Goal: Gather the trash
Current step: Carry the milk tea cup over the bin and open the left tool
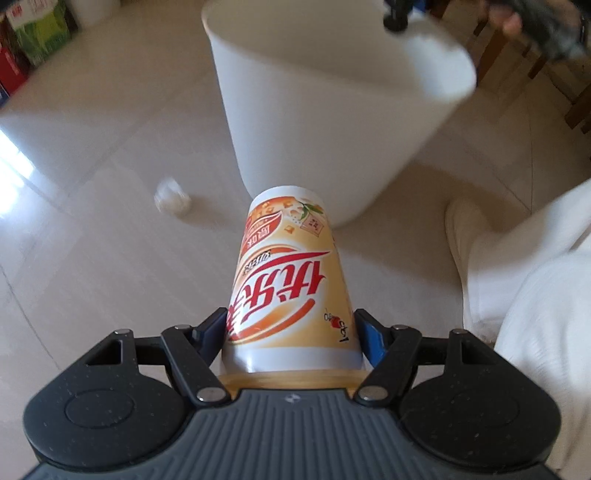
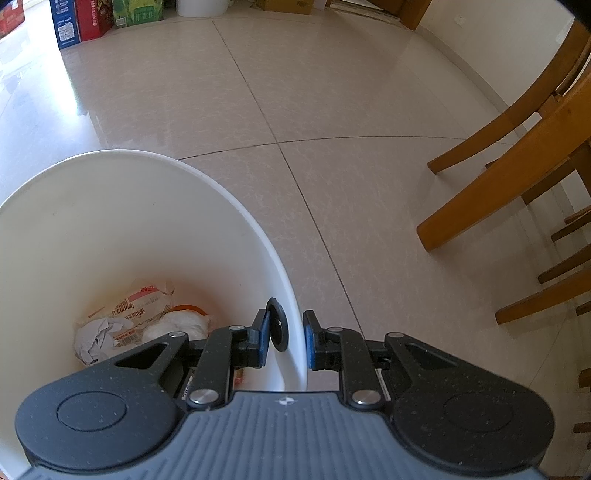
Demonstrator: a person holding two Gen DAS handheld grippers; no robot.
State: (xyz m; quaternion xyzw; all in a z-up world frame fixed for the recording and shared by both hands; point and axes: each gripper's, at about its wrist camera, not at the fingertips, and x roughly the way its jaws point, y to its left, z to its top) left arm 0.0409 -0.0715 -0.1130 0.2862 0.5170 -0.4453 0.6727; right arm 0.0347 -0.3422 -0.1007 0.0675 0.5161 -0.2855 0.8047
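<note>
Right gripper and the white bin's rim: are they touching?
Touching. The right wrist view shows the right gripper with one pad inside and one outside the white bin, clamped on its rim.

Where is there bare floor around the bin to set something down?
Bare tiles stretch from the white bin toward the boxes along the far wall. Near the chair legs it is crowded. On the bin's other side lie a paper ball and a person's shoe.
</note>
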